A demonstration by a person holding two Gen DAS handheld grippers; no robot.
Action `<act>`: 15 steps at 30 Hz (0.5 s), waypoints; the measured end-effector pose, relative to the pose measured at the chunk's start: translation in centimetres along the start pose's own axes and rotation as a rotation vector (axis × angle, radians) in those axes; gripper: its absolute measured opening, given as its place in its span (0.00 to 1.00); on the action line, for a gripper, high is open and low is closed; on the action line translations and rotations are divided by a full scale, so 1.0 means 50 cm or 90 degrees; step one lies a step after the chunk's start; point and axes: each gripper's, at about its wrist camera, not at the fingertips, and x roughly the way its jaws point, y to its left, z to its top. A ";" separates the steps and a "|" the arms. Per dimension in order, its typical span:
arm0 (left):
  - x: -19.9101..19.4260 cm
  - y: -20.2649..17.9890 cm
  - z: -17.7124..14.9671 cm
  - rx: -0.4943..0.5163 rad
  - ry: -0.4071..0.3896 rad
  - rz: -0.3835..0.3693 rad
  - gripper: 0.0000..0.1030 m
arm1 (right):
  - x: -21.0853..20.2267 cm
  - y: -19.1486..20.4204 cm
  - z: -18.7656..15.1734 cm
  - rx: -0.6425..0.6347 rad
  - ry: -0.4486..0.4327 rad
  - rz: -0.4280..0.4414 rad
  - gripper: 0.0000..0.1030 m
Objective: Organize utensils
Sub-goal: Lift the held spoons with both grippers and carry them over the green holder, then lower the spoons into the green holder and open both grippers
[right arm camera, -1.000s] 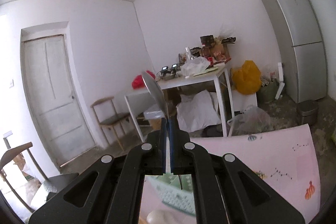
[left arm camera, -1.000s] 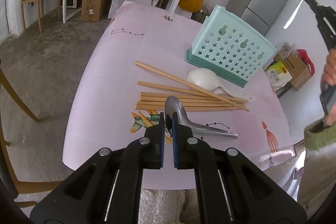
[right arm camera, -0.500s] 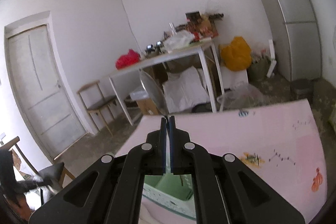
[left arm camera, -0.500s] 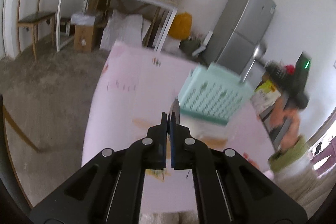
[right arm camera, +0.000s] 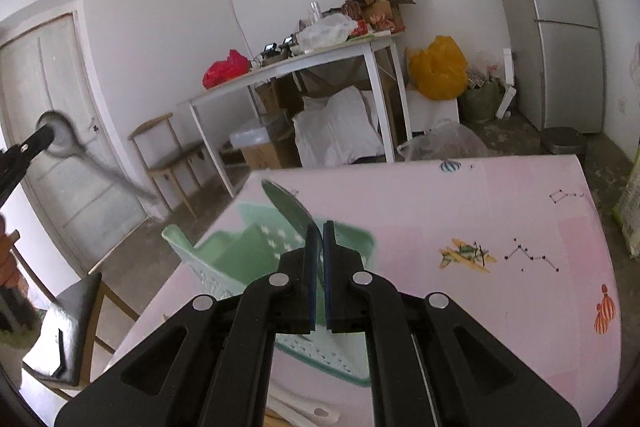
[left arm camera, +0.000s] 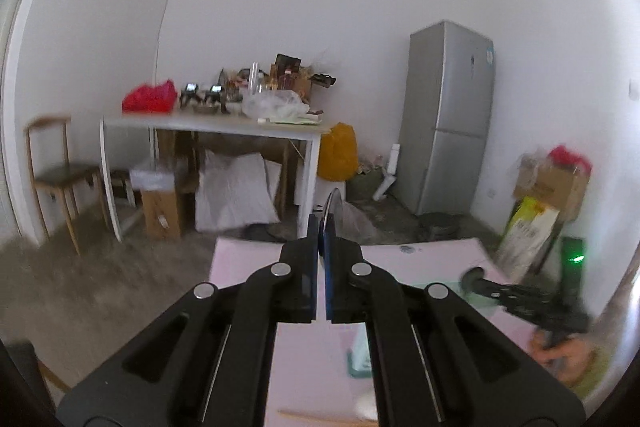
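The green perforated basket point(right arm camera: 224, 259) stands on the pink tabletop point(right arm camera: 460, 211) near its left edge, as the right wrist view shows it; the visible part of its inside is bare green floor and star-punched wall, and the rest is hidden behind the claw. The right claw point(right arm camera: 319, 227) is closed on a metal spoon point(right arm camera: 289, 205), whose bowl rises up and to the left from between the pads, directly over the basket's opening. The left claw point(left arm camera: 319, 223) is closed on a second metal spoon point(left arm camera: 334, 205), held clear of the tabletop with its bowl edge-on above the pads; in the right wrist view that same spoon point(right arm camera: 60, 137) appears blurred at the far left, pinched by a black claw tip, its handle slanting down to the right. Below the right claw, at the near edge of the tabletop, part of a white spoon handle point(right arm camera: 308, 413) is visible. In the left wrist view a wooden chopstick point(left arm camera: 320, 415) lies near the tabletop's near edge, and a person's hand point(left arm camera: 560, 351) grips the right claw's body at lower right.
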 end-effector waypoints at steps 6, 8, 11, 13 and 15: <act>0.094 -0.051 -0.023 0.067 0.045 0.003 0.01 | -0.010 -0.004 -0.008 0.016 -0.002 -0.002 0.06; 0.119 -0.064 -0.033 0.085 0.059 0.006 0.01 | -0.012 -0.004 -0.005 0.020 -0.002 -0.005 0.06; 0.153 -0.074 -0.048 0.101 0.084 0.004 0.01 | -0.016 -0.004 -0.006 0.026 0.002 -0.006 0.07; 0.173 -0.080 -0.058 0.105 0.099 0.001 0.01 | -0.024 -0.004 -0.006 0.030 -0.006 -0.003 0.10; 0.188 -0.083 -0.065 0.103 0.111 -0.003 0.02 | -0.033 -0.007 -0.005 0.037 -0.016 -0.004 0.21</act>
